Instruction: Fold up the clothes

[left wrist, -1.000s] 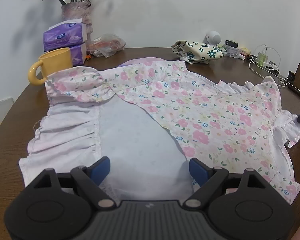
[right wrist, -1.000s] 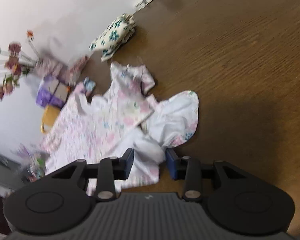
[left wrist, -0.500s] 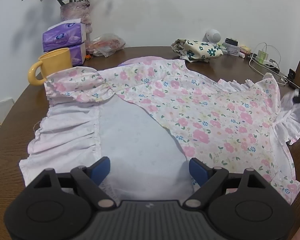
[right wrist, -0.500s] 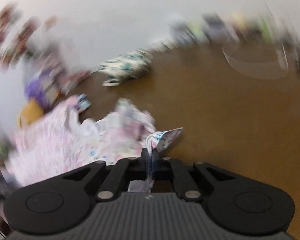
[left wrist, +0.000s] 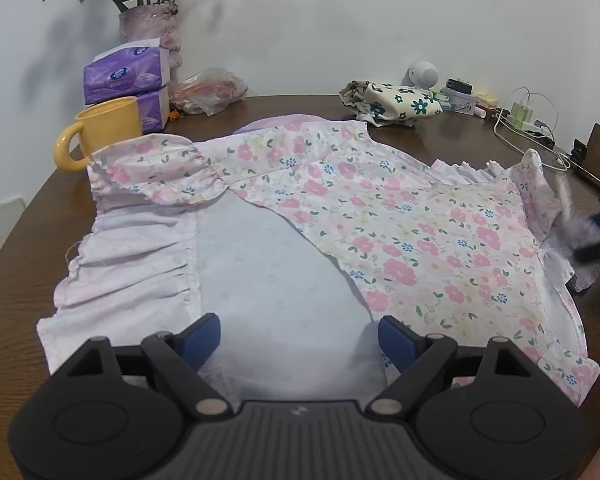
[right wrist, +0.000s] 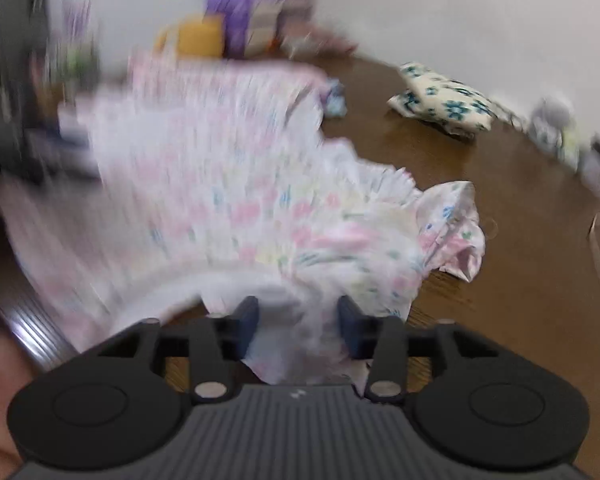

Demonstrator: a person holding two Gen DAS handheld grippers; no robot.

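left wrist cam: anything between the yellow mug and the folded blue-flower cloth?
Yes: the pink floral dress, its neckline end lying on the table between the yellow mug and the blue-flower cloth.

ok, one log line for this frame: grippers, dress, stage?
left gripper: open, over dress hem | right gripper: jaws just opening, sleeve cloth between them | dress: flat on table | stage: fold not done

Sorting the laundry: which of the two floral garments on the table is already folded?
The cream one with dark teal flowers, bundled compactly at the table's far edge. The pink-flowered garment still lies spread out.
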